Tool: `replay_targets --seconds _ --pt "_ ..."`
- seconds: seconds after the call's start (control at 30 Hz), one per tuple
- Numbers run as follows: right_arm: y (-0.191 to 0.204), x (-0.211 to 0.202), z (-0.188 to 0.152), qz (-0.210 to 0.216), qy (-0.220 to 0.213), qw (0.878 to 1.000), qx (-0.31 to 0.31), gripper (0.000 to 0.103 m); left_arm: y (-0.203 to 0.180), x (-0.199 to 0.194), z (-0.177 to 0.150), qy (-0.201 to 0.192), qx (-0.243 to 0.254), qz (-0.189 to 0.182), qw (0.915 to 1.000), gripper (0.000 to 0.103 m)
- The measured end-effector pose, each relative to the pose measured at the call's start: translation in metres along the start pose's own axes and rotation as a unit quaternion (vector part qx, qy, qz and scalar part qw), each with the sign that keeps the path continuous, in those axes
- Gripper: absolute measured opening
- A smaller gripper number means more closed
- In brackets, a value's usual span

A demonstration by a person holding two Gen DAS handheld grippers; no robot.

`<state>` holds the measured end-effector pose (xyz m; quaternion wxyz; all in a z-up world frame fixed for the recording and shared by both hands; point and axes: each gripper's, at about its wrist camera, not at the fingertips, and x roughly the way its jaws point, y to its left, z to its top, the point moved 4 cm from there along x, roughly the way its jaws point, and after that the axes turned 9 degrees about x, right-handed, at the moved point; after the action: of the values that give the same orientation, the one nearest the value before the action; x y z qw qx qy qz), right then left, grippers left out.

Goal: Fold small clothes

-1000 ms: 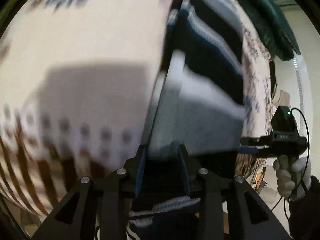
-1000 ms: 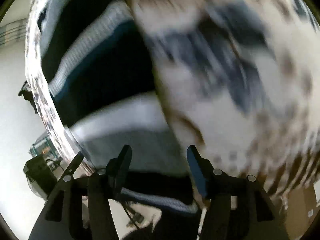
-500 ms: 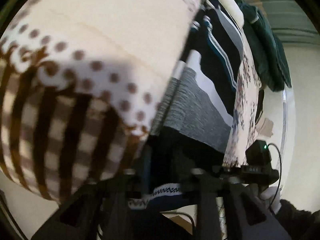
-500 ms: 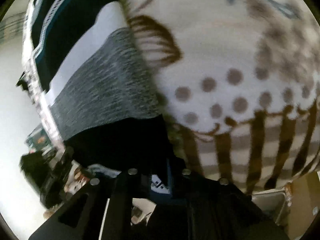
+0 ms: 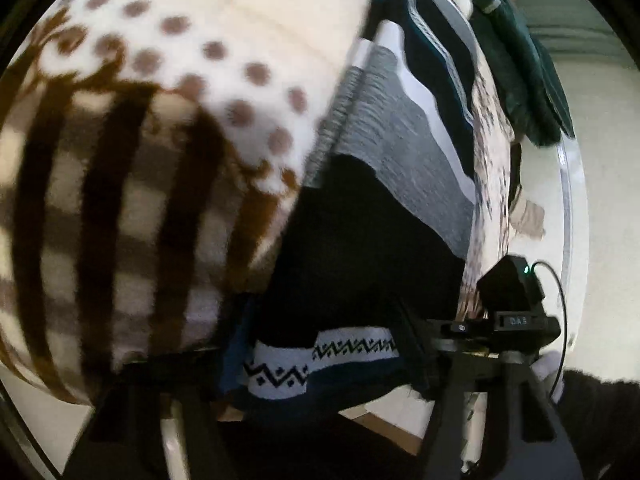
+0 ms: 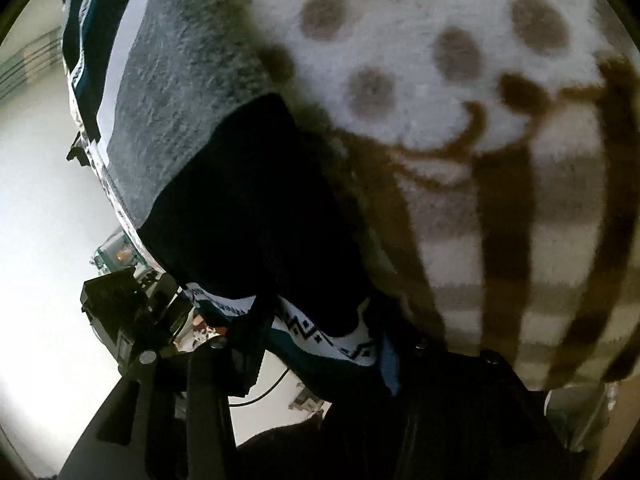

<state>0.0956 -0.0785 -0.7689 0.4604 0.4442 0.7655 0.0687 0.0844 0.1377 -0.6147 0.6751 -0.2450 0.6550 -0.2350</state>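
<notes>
Both wrist cams angled downward, very close to the sweater [image 5: 360, 248] hem. Left cam sees right tool [image 5: 416, 344]; right cam sees left tool [image 6: 244, 344]. Shared: hem, blanket [image 6: 500, 160].

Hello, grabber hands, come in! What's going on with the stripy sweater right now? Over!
Left gripper shut on the sweater hem. Right gripper has just been closing, hem between its jaws. Sweater flat on the dotted blanket. Nothing in the way.

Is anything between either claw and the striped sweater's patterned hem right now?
Nothing visible. The striped sweater's patterned hem already sits between the fingers of the left claw and of the right claw, lying over the edge of the spotted blanket.
</notes>
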Motion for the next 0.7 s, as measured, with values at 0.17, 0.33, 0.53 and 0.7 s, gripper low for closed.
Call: replay_targets --seconds 0.17,0.33,0.53,0.7 --pt "0.010 -0.001 -0.018 -0.011 -0.023 1.000 -0.018 0.011 -0.011 -0.001 -0.018 -0.006 -0.016 -0.032 0.9993 0.007" --pt "0.012 -0.003 -0.021 -0.007 -0.020 1.000 -0.007 0.011 -0.013 -0.007 -0.012 -0.006 -0.017 -0.030 0.9994 0.007" --pt "0.060 -0.028 -0.037 0.053 -0.027 0.998 -0.033 0.011 -0.051 -0.047 0.020 -0.031 -0.002 -0.040 0.9987 0.007" --pt "0.127 -0.094 -0.035 0.119 -0.097 0.985 -0.073 0.011 -0.095 -0.092 0.098 -0.113 0.025 -0.028 0.9929 0.007"
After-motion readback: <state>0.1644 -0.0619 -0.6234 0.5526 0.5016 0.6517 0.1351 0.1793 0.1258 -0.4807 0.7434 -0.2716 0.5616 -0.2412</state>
